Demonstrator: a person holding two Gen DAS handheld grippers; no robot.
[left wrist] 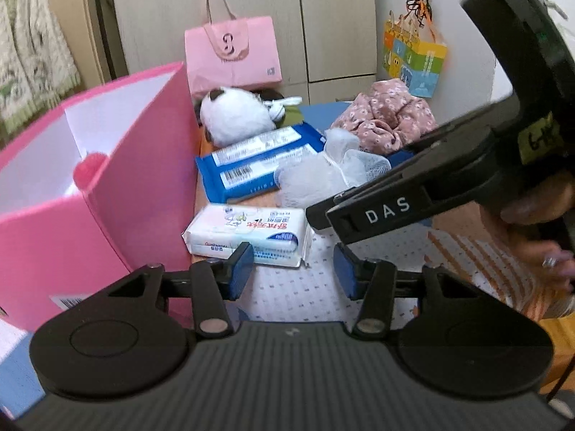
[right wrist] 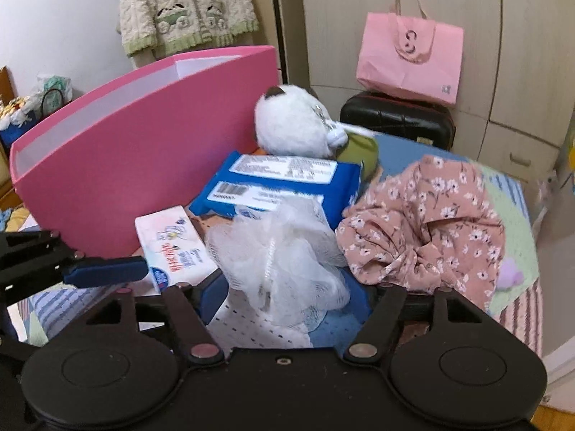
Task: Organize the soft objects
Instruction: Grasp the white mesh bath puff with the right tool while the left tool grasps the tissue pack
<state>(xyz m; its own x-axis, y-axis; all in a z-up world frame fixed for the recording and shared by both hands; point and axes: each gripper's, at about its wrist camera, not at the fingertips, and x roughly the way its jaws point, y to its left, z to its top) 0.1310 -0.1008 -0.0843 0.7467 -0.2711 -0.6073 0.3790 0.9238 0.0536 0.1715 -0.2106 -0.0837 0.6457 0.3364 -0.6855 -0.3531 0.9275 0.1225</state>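
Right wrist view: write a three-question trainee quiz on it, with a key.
1. True or false: the mesh sponge lies between the fingers of the right gripper.
2. What sits just behind the blue wipes pack? A: a white plush toy. B: a glass bottle. C: a shoe.
3. Fill in: the tissue pack lies next to the ___ storage box.

Key: 1 true; 2 A; 3 pink.
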